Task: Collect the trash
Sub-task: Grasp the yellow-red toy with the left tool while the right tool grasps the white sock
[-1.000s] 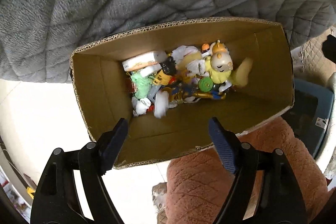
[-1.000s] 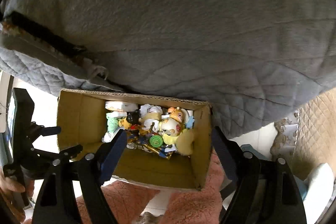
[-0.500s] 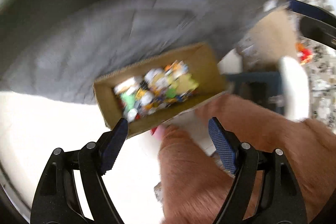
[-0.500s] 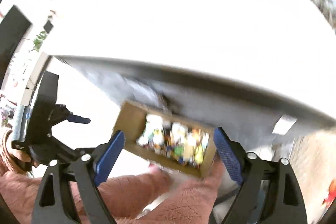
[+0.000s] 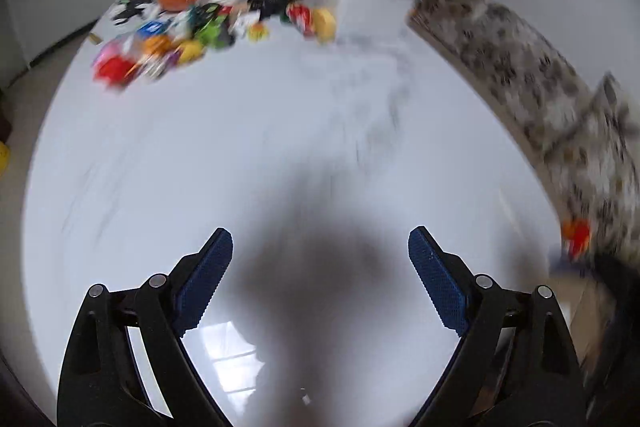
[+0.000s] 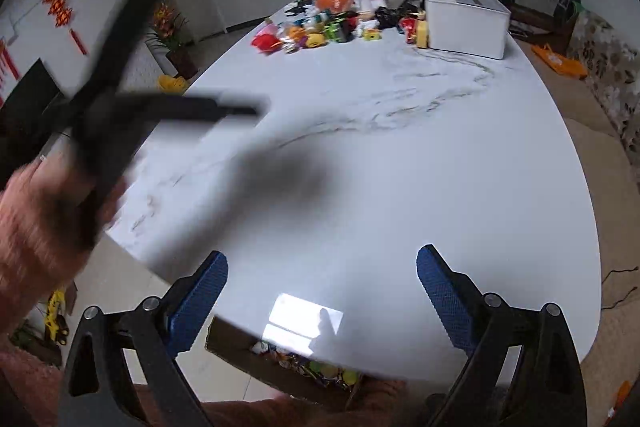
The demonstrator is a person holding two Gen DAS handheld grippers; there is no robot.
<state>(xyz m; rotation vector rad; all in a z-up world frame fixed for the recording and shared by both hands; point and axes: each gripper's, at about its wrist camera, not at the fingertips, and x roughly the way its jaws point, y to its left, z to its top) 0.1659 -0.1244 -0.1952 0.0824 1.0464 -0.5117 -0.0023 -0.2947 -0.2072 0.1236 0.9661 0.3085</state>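
Lying at the far end of the white table (image 6: 400, 167), the pile of trash (image 6: 320, 29) sits well apart from both grippers, a jumble of bright red, orange, yellow and green pieces beside a white box (image 6: 466, 23). The right gripper (image 6: 322, 271) hovers over the near edge, jaws wide and empty. The left gripper (image 5: 320, 255), also wide and empty, points toward the pile.

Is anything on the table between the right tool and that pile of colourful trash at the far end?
Nothing visible: only bare white marble tabletop lies between the open right tool and the colourful trash pile.
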